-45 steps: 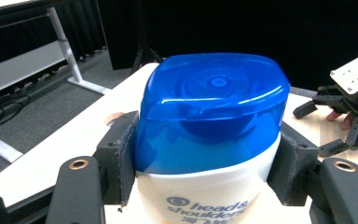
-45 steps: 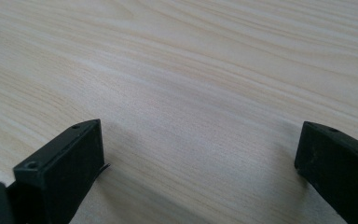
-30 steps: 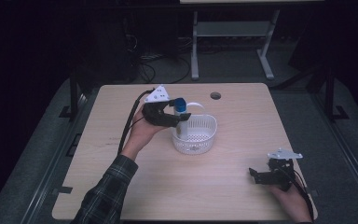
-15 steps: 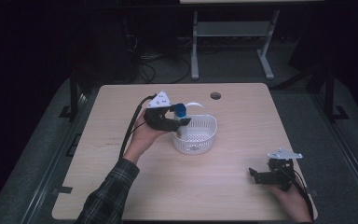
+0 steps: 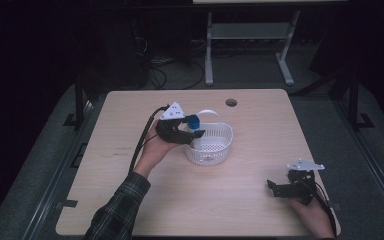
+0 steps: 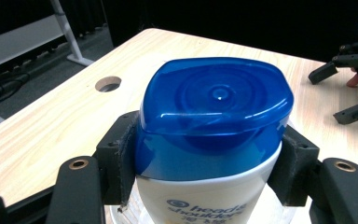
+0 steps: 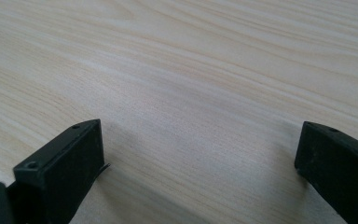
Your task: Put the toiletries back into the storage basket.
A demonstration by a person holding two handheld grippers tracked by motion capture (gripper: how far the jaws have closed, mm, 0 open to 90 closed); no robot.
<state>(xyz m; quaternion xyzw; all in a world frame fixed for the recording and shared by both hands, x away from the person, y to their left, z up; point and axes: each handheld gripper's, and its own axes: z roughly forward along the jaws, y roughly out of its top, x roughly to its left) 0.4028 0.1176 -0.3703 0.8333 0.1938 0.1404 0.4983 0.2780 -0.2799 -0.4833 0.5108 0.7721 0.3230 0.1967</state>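
A white shampoo bottle with a blue cap (image 5: 193, 121) stands upright at the near-left part of a white perforated basket (image 5: 215, 150) in the middle of the table. My left gripper (image 5: 189, 131) is shut on the bottle just under its cap. In the left gripper view the black pads (image 6: 121, 158) press on both sides of the bottle (image 6: 214, 107). Whether the bottle's base rests in the basket is hidden. My right gripper (image 5: 275, 189) lies low over the table near its front right corner, jaws wide open with bare wood between them (image 7: 200, 163).
The wooden table (image 5: 260, 125) has a round cable hole (image 5: 231, 102) at the back. A thin white arc (image 5: 209, 111) rises behind the basket. The right gripper also shows far off (image 6: 338, 93) in the left gripper view. A metal stand (image 5: 250, 35) is on the floor beyond.
The left gripper with the bottle has sunk a little toward the basket. The right gripper has stayed where it was.
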